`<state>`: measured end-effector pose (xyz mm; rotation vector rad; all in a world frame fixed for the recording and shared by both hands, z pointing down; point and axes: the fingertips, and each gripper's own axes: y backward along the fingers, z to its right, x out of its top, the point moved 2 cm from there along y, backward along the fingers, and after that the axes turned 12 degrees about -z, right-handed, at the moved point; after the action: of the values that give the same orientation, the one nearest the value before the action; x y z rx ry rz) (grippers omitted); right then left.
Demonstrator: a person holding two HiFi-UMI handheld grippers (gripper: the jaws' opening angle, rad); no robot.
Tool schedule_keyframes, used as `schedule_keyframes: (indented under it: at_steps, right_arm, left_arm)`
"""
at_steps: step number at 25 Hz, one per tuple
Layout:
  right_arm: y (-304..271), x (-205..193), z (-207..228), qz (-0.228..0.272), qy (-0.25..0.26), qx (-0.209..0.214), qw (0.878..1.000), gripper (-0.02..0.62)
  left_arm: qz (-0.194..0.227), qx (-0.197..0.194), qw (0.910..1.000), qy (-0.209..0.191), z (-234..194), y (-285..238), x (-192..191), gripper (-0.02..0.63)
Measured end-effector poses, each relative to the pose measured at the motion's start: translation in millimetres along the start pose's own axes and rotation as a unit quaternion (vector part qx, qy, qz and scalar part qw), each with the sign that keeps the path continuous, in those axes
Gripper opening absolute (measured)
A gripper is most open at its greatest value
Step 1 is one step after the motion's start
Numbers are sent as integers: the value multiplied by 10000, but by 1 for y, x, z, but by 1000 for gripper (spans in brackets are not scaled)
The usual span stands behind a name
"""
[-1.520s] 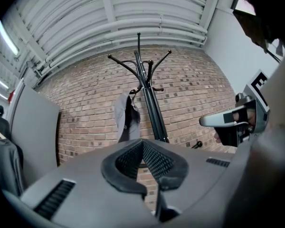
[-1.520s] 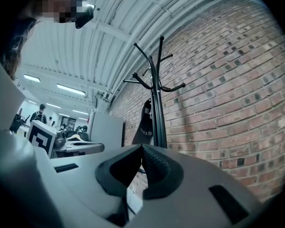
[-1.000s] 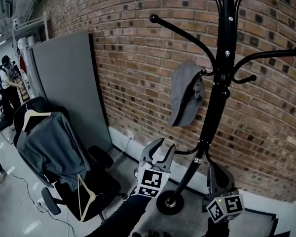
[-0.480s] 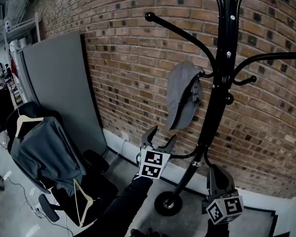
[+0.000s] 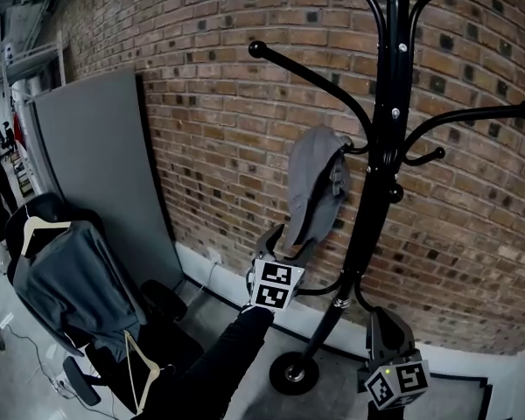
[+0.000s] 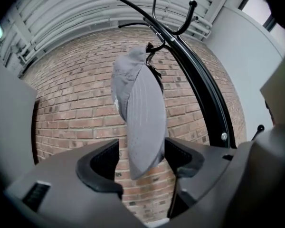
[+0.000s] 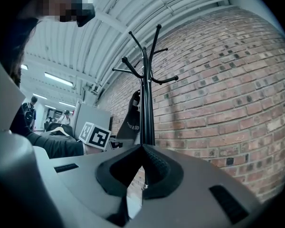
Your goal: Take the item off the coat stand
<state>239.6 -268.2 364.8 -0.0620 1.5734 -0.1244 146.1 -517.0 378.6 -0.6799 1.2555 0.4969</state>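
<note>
While the right gripper (image 5: 381, 320) waits low down at about 5 o'clock in the head view, its two fingers are pressed together with nothing between them. It is near the bottom of the coat stand (image 5: 378, 156) but not touching it. A bit farther out, the left gripper (image 5: 289, 241) reaches up with its fingers spread wide. Between them hangs the bottom edge of the grey cap (image 5: 311, 189), right at 12 o'clock from the gripper. The fingers are not squeezing the cap yet. In the left gripper view the cap's edge sits closer to the finger at 3 o'clock, and I cannot tell if it brushes that one. The cap is still on the stand, hung on a short hook (image 5: 360, 150) at the 9 o'clock side of the black pole, about half way up. Behind it all is the brick wall (image 5: 210, 129). I think the grab comes next, and a few things could go wrong. If the fingers close on only the thin tip of the cap, it could slip out and drop to the floor. If the cap is pulled straight down, its strap could catch on the hook and tug the whole stand so it wobbles or tips. Lifting the cap up and off toward 9 o'clock looks safer.
</note>
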Motion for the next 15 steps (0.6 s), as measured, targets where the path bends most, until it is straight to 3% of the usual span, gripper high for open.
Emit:
schedule_keyframes:
  at_steps: [2,4,5,15]
  right_arm:
    - [1,-4,3,-45,-24,-10,10000,9]
    - [2,-5,4,-68,3,-36,10000,9]
    - [3,-3,4,-61,19,-51,10000,9]
    - [8,1,3,-10,32,18,10000,9]
  left_arm:
    - [43,41,9999,-121,-1,0,5,255]
    - [65,98,9997,-235,-4,0,7,104]
    - [56,100,9996,-241,-6,0,7,71]
    - [98,447,9988,149,-26,10,11,41]
